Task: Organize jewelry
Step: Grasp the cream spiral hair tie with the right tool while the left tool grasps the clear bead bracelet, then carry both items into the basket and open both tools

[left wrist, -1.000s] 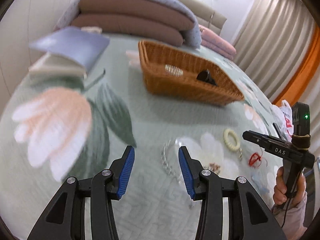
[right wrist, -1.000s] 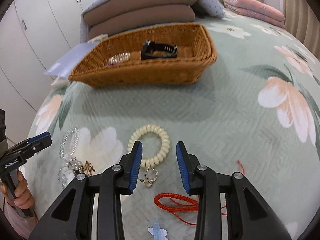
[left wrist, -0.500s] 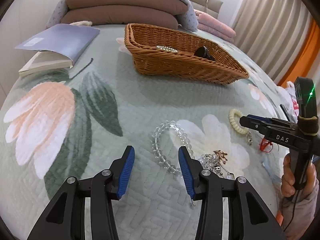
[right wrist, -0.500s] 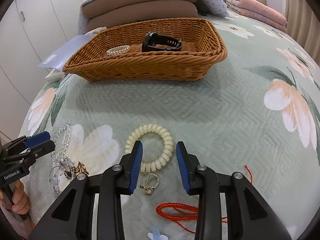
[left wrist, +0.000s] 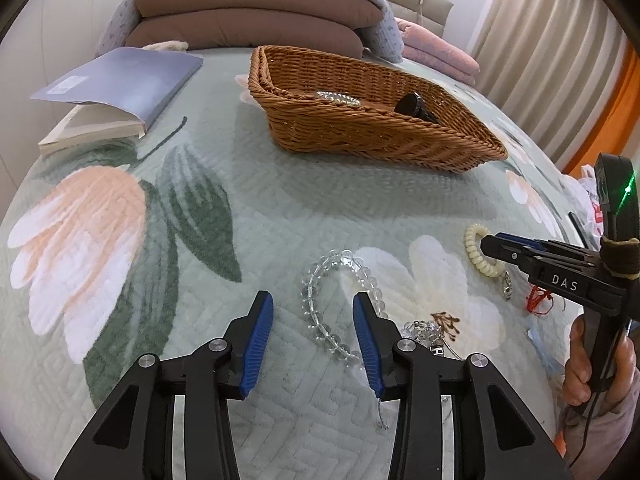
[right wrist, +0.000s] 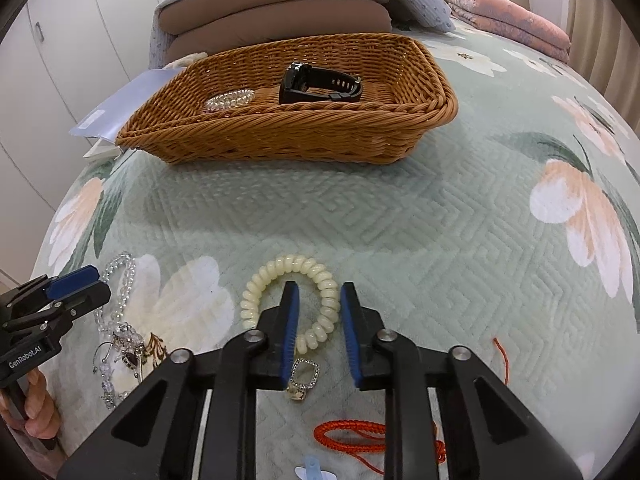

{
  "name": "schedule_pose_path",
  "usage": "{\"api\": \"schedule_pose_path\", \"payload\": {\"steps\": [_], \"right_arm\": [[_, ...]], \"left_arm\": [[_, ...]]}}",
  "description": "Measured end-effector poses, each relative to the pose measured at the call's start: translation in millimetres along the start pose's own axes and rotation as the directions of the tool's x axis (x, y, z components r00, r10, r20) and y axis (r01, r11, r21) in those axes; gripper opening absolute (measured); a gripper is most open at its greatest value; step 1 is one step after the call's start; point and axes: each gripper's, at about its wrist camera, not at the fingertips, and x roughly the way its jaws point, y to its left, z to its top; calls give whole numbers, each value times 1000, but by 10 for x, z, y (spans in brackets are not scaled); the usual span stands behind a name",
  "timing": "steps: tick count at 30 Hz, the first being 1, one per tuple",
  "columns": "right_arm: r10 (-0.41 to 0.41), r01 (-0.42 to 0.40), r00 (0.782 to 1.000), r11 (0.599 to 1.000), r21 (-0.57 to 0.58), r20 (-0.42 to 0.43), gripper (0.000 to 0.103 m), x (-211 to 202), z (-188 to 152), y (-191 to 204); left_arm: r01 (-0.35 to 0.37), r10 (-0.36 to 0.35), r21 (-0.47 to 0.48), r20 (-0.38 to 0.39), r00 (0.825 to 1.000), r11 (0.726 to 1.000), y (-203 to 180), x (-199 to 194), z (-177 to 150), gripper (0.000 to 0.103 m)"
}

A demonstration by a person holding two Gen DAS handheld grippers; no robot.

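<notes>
My right gripper (right wrist: 315, 312) is closing its blue-padded jaws on the right arc of the cream coiled spiral bracelet (right wrist: 292, 298). The coil sits between the pads but I cannot see them pressing it yet. I straddle only one side of the ring because, I judge, the whole loop is too wide for me. A small silver square charm (right wrist: 303, 376) hangs off the coil at my 6 o'clock, and a red braided cord (right wrist: 352, 438) lies beyond it, nearer the person.

My left gripper (left wrist: 313, 322) is also closing, its jaws still spread, with the near side of the clear glass bead bracelet (left wrist: 340, 300) between them and untouched. A tangle of silver and crystal jewellery (left wrist: 430, 330) lies just beside my right pad at 3 o'clock.

Both grippers pitch steeply down at the green floral quilted bedspread (right wrist: 400, 216), each held by a hand (left wrist: 586, 364) on its grip.

At 12 o'clock, well apart, the brown wicker basket (right wrist: 288, 136) holds a black watch (right wrist: 320, 86) and a clear coiled band (right wrist: 230, 99); I judge both bracelets go there.
</notes>
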Motion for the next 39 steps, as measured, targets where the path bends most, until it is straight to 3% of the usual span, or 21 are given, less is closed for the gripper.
{"api": "schedule_pose_path", "payload": {"steps": [2,4,11,19,31,39], "right_arm": [[-2,2,1000,1000,1,-1,14,6,-1,-16],[-2,2,1000,1000,0,-2,14,12,-8,-16],[-4,4,1000,1000,-28,7,12,-6,-25,73],[31,-28,998,998,-55,52,12,-164,-35,241],[68,-56,986,995,-84,150,12,-572,136,414],[78,-61,978,994,-89,192,12,-698,256,446]], "left_arm": [[-6,6,6,-1,1000,1000,-14,9,1,39],[-15,15,12,-3,1000,1000,-25,14,-4,36],[-45,46,38,-3,999,998,-83,43,6,10],[-30,29,41,25,999,999,-97,-20,-6,8],[105,-109,34,116,987,994,-126,-353,119,8],[129,-141,82,156,978,988,-212,-532,280,8]]}}
